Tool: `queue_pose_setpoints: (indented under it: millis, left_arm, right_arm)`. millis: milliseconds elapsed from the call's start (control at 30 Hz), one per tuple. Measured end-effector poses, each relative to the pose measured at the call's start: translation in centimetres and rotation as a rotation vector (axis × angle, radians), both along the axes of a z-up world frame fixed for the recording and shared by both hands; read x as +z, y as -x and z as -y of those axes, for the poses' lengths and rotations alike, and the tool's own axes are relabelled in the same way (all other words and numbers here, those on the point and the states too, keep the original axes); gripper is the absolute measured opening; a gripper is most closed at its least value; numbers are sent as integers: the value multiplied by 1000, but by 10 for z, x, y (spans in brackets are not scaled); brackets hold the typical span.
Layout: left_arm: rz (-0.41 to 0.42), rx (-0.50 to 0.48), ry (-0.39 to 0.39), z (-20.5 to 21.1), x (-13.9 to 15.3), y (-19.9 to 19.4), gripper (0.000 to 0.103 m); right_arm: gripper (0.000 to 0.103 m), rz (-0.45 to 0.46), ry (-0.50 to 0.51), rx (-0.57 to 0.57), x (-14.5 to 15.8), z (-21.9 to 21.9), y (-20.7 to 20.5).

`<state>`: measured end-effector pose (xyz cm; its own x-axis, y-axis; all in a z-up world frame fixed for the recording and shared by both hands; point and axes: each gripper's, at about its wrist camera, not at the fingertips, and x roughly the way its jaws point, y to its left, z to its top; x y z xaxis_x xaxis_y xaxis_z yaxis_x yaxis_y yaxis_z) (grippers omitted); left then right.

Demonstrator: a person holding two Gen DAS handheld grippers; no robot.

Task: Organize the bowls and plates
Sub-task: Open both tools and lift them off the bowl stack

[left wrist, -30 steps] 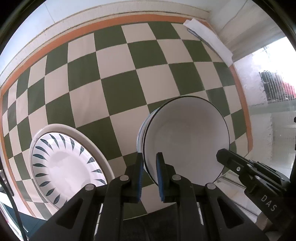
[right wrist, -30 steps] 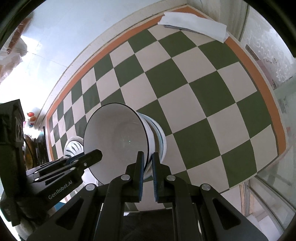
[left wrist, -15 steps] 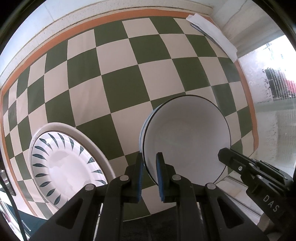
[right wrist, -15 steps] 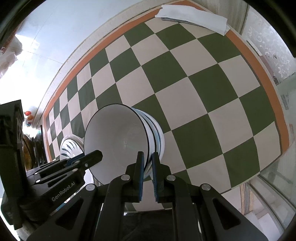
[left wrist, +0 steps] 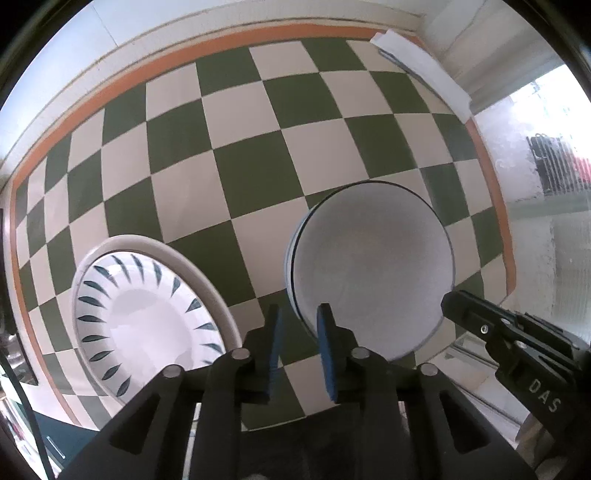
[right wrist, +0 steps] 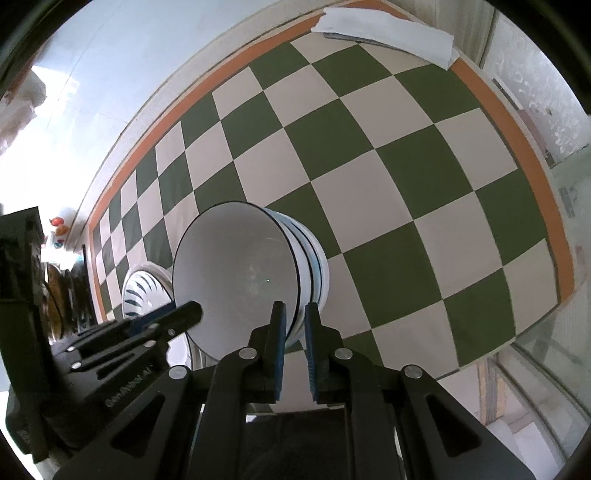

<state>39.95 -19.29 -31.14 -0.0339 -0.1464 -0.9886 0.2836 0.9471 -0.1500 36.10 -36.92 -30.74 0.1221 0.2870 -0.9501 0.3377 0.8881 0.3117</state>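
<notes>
Your left gripper [left wrist: 298, 325] straddles the near rim of the top white ceramic bowl with a thin dark rim line [left wrist: 373, 269]. A second ago its blue pads were clamped on that rim; its jaws have just been opening, and a gap now shows between the left-side pad and the bowl wall. The rim stays between the pads, but the grip reads as let go

Your right gripper [right wrist: 295, 321] sits on the opposite rim of the same bowl [right wrist: 236, 273]. Both blue pads look pressed to the rim from either side, as in the earlier frames, so it is clenched on the bowl

Bowl location: nested as the top piece of a short stack of white bowls with blue bands [right wrist: 314, 258], on the green and cream checkered tablecloth with an orange border [left wrist: 236, 162]. In the right wrist view the stack's place on the checks has barely shifted from a second ago

Beside the stack, apart from it, lies a white plate with dark leaf-shaped marks around its well [left wrist: 144, 317], resting on a larger plain cream plate [left wrist: 207, 284]; position unchanged

A folded white paper or cloth [right wrist: 384, 33] lies at the far corner of the tablecloth, as before
</notes>
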Motion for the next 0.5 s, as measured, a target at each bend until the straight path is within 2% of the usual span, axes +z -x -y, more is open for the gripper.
queue_pose_setpoints:
  millis: [67,133,200,367,500]
  left_arm:
    - [24,-13,6,-4,11,7,26]
    - [47,-28,16,-9,23,15,29]
    - [61,-28,33,-16,34,23,35]
    - [120,-29,71,-31,68,42,76]
    - [203,-15,70,-41,98,56,88]
  right_arm:
    - [15,7,30,20,8,-4,5]
    - [22,28,63,42,22,-9,12]
    - [35,57,87,56,37,-14,22]
    - [55,124,113,84,77,-23,44]
    - [76,177,147,109,108,-32,63]
